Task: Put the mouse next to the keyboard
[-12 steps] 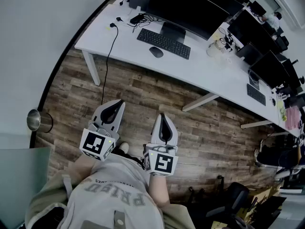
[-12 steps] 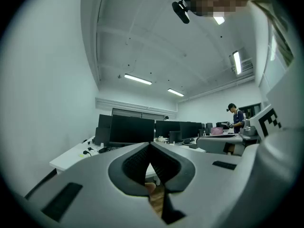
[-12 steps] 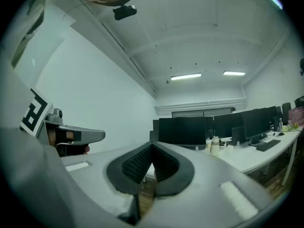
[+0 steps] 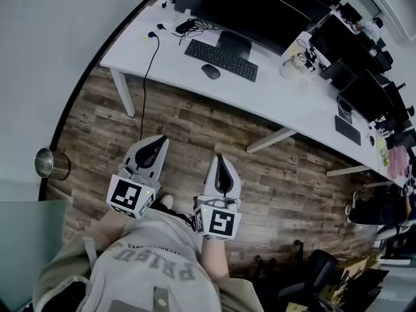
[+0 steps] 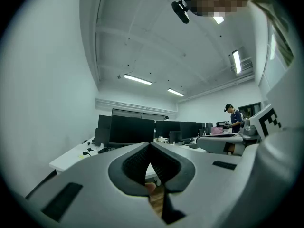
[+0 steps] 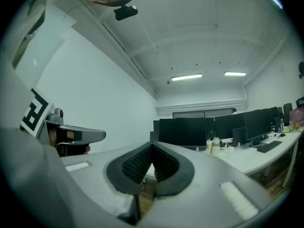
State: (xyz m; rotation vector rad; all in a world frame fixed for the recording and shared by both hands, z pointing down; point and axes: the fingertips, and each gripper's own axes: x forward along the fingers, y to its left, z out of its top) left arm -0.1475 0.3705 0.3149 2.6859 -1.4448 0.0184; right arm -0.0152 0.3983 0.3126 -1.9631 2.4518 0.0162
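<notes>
A dark mouse [image 4: 210, 71] lies on the white desk [image 4: 273, 99], just in front of the black keyboard [image 4: 221, 60] and close to its middle. Both grippers hang low in front of the person's body, over the wooden floor and well short of the desk. The left gripper [image 4: 160, 140] is shut with nothing in it. The right gripper [image 4: 220, 157] beside it is also shut and empty. In the left gripper view the jaws [image 5: 150, 145] meet at the tips, and in the right gripper view the jaws [image 6: 152, 146] do the same.
Monitors [image 4: 253, 12] stand behind the keyboard, with cables [image 4: 188, 26] at the desk's left end and a cord [image 4: 144, 83] hanging to the floor. Bottles [image 4: 296, 62] sit further right. A metal bin [image 4: 47, 163] stands by the wall. Desk legs [image 4: 123, 91] and a chair [image 4: 318, 268] border the floor.
The view has shifted very slightly; both grippers stay shut in about the same place before the body.
</notes>
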